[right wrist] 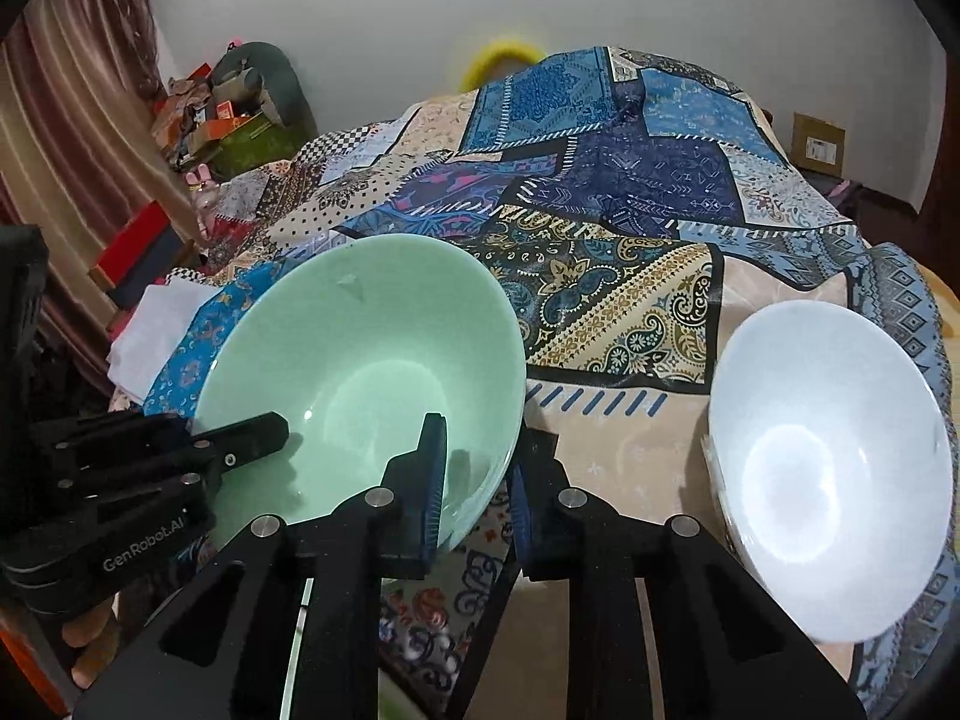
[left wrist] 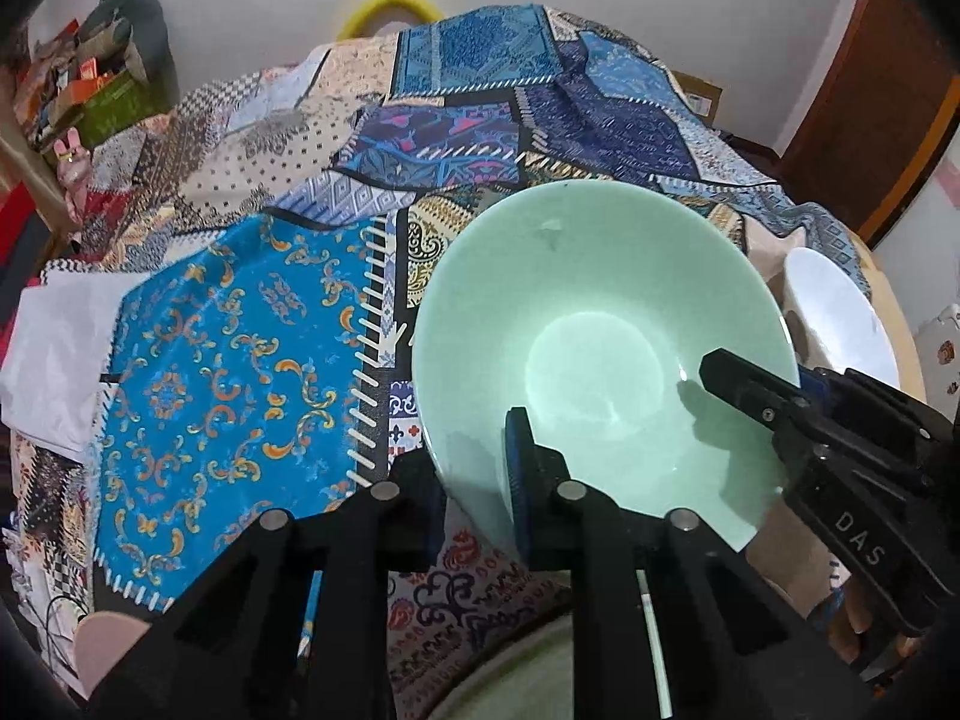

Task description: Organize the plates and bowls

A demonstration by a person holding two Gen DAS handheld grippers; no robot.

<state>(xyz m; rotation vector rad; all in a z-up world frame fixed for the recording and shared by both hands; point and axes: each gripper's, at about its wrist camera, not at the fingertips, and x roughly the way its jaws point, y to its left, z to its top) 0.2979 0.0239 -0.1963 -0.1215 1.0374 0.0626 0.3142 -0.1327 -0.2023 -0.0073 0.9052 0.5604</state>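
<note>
Green bowl (right wrist: 360, 378) tilted above the patchwork cloth (right wrist: 630, 312), left gripper (left wrist: 474, 480) and right gripper (right wrist: 477, 486) each pinching opposite sides of its rim, white bowl (right wrist: 828, 450) near the cloth's right edge.

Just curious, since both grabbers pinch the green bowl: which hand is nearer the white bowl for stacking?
Right. The right gripper clamps the green bowl by its rim on the side facing the white bowl; the left gripper holds the far rim.
</note>
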